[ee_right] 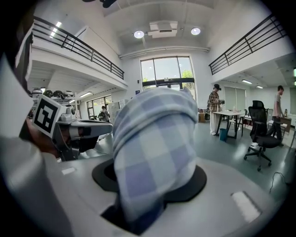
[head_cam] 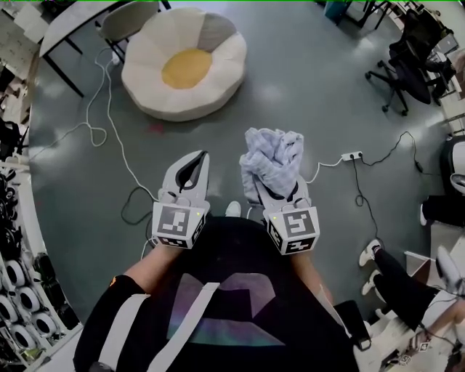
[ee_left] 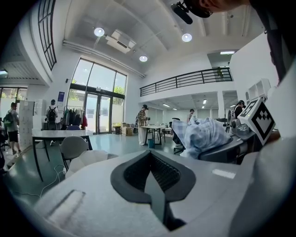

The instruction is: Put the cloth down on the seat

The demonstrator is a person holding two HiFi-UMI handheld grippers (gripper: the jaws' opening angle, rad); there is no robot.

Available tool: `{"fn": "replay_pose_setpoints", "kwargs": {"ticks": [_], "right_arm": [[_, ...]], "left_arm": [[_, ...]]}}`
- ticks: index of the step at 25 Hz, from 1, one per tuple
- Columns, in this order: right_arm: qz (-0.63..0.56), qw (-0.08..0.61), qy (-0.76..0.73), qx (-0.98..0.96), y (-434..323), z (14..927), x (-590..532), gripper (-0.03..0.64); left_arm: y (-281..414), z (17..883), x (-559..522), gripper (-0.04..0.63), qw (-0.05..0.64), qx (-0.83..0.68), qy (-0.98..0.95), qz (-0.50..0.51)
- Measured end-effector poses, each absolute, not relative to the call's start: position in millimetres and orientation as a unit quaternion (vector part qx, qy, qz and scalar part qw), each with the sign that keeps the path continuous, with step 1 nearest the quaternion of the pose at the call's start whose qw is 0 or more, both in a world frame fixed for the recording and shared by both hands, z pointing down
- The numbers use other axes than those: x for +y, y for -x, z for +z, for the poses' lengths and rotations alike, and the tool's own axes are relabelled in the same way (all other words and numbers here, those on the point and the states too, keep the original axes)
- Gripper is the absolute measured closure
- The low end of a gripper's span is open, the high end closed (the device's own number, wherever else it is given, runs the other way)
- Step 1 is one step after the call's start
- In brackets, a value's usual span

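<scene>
Big open room, grey floor (head_cam: 305, 94) all round. Biggest thing on it is the seat (head_cam: 184, 62), a round white beanbag w/ a yellow ctr, up ahead & a bit to the L of the person. Behind it is a table (head_cam: 73, 29) w/ a pale chair (head_cam: 125, 18) close by. Far R there's a black office chair (head_cam: 404, 69). Low R, somebody else's legs (head_cam: 396, 276) in dark trousers & white shoes. A white cable (head_cam: 109, 138) loops over the floor on the L, from near the seat down toward the person. A white power strip (head_cam: 352, 155) lies on the floor to the R, w/ a black lead trailing off it. Btwn cloth & seat there's bare floor, w/ the white cable off to the L of that line.

L gripper (head_cam: 190, 171) is held out in front, fingers brought together tip to tip & nothing in them. R gripper (head_cam: 280, 190) is alongside, near but apart. Its fingers are clamped on the cloth (head_cam: 271, 156), a crumpled pale blue check piece that bunches up over & ahead of the jaws. In the right gripper view the cloth (ee_right: 155, 148) sits wedged btwn the dark pads & fills the gap. Cloth is up in the air, well apart from the seat.
</scene>
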State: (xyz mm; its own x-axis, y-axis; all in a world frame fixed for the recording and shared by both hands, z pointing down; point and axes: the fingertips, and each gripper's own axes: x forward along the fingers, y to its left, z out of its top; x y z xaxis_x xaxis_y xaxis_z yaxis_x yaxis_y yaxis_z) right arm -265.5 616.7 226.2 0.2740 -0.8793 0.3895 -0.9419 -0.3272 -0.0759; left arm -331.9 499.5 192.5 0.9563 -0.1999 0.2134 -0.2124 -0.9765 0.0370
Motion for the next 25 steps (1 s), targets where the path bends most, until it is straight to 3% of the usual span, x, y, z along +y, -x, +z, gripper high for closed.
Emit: {"fn": "replay_pose_setpoints", "kwargs": {"ticks": [12,25], "right_arm": [[0.199,0.070,-0.791,-0.575,259.2,228.5,599.9,0.379],[0.215,0.092,-0.792,-0.564,191.4,240.7,537.9,0.380]], "left_arm": [[327.4,191.3,487.0,0.597,0.027,-0.099,-0.989,0.107],[249.8,207.5,424.2,0.597,0.048,-0.085,-0.989,0.112]]}}
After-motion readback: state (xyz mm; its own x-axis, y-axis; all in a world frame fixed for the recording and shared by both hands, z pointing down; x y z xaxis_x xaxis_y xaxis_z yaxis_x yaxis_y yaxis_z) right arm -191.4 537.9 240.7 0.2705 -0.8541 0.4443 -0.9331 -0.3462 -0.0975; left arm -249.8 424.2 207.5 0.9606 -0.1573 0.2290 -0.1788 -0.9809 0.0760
